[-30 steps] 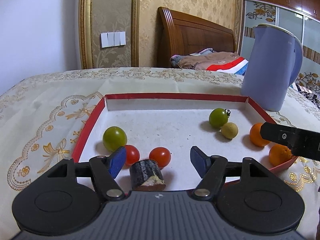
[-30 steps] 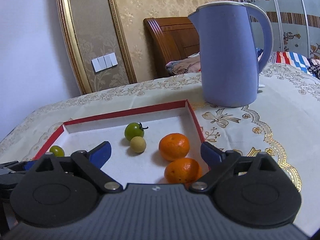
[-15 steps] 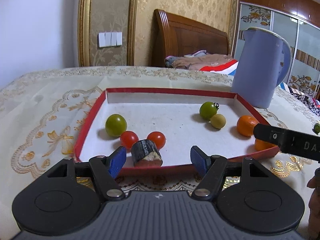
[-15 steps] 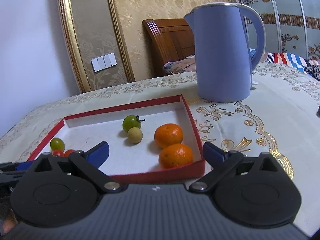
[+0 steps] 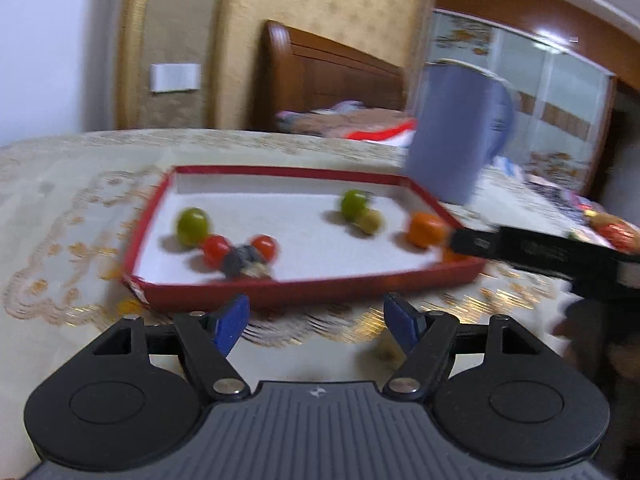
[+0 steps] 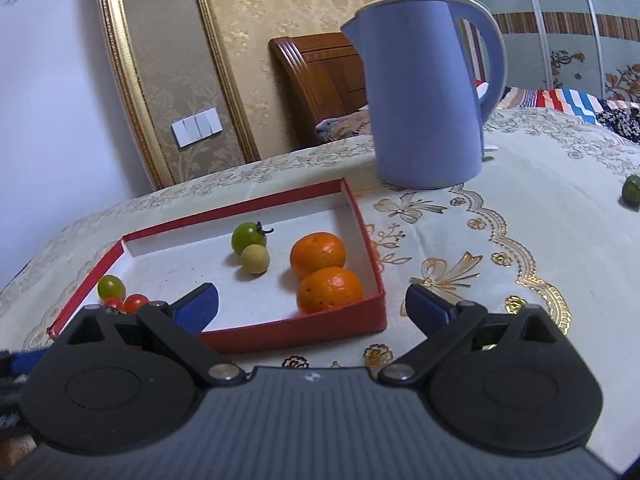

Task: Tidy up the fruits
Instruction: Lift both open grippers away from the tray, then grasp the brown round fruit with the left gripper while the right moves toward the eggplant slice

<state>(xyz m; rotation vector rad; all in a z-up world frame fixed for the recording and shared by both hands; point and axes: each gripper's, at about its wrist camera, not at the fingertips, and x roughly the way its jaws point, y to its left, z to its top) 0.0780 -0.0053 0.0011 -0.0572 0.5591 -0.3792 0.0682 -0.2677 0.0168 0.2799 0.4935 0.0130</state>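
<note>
A red-rimmed tray [image 5: 304, 286] with a white floor lies on the tablecloth. In its left part are a green tomato [image 5: 193, 226], two red tomatoes [image 5: 216, 251] and a dark cut piece [image 5: 244, 266]. My left gripper [image 5: 316, 322] hovers short of the tray's near rim; its jaws are opening and nothing is between them. The left wrist view is blurred. In the tray's [image 6: 296, 326] right part sit two oranges [image 6: 330, 290], a green tomato [image 6: 248, 236] and a pale yellow ball [image 6: 255, 259]. My right gripper [image 6: 310, 300] stands open and bare before the tray's right corner.
A tall blue kettle [image 6: 424, 92] stands behind the tray's right end. A small green fruit [image 6: 632, 194] lies alone on the cloth far right. The right gripper's black finger [image 5: 520, 246] crosses the left wrist view at the tray's right side. A wooden headboard and bedding lie beyond the table.
Both grippers have drawn back from over the tray to before its near rim. The dark piece that lay between the left fingers stays in the tray. The left view has swung and blurred.
</note>
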